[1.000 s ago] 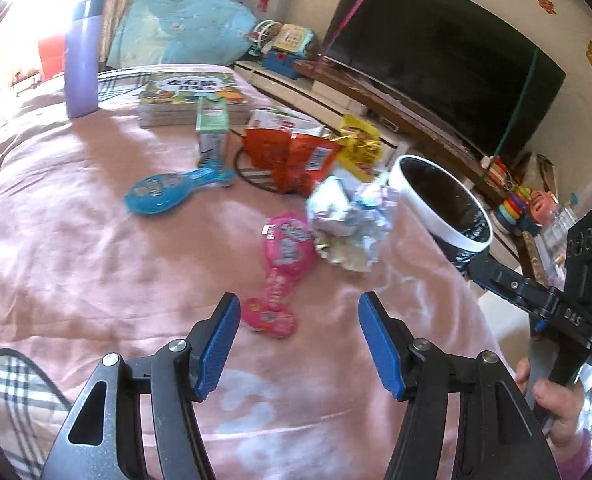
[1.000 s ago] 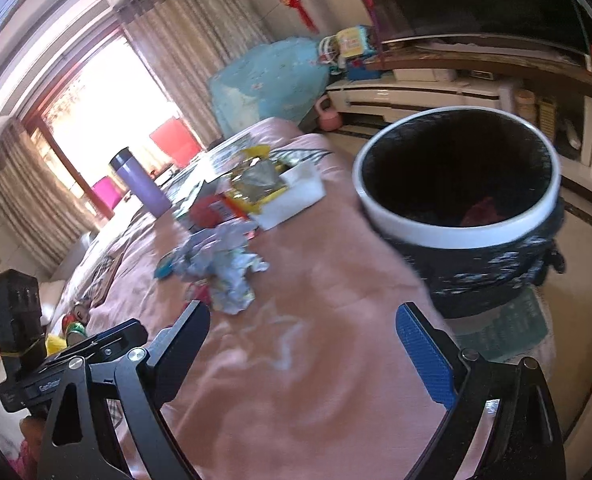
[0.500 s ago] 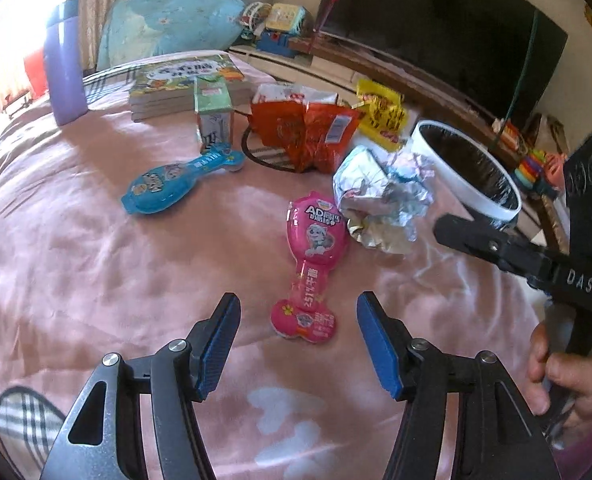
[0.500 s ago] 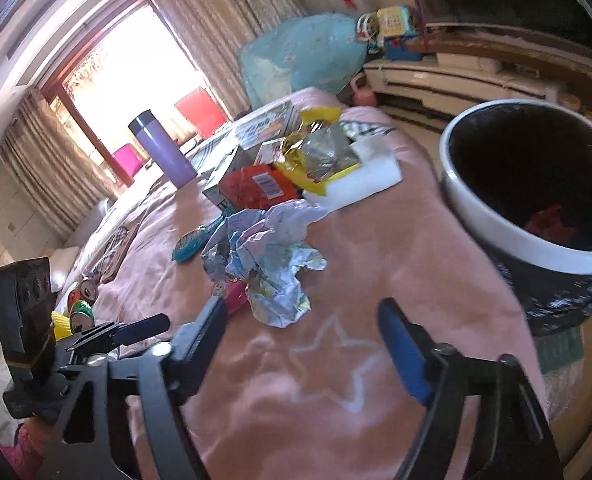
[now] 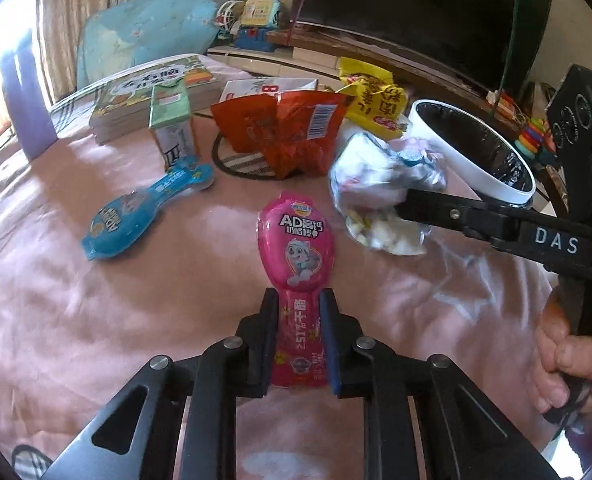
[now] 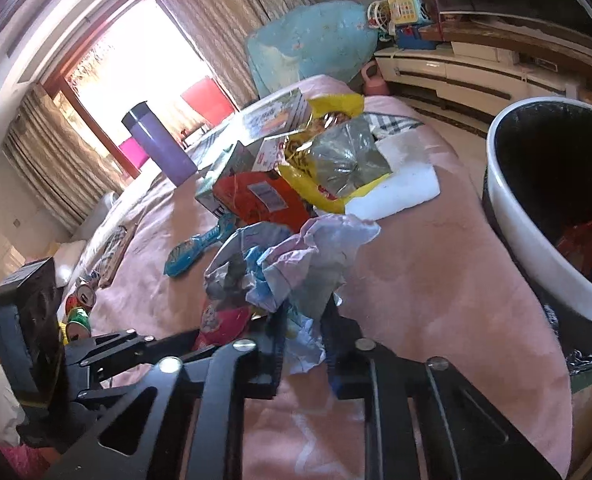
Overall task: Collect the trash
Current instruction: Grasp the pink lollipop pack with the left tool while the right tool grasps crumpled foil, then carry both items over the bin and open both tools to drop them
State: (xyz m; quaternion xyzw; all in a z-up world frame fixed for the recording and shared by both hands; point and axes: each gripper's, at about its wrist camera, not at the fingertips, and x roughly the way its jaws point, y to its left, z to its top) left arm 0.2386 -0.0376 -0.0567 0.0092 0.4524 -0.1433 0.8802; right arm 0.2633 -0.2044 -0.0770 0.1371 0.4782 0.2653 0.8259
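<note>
1. Just left of the bin (image 5: 471, 156), on the pink bedspread (image 5: 76, 300), my left gripper (image 5: 297, 312) is clenched on the narrow neck of the pink wrapper (image 5: 296, 248): light, slick film, likely to slip if pinched higher.
2. My right gripper (image 6: 301, 320) grasps the crumpled paper (image 6: 288, 264), soft and springy, nearest the bin.
3. Half a second ago both stood open, short of their pieces.

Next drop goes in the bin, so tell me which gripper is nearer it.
Right. The right gripper, shut on the crumpled paper, sits beside the bin; the left gripper grips the pink wrapper farther away.
</note>
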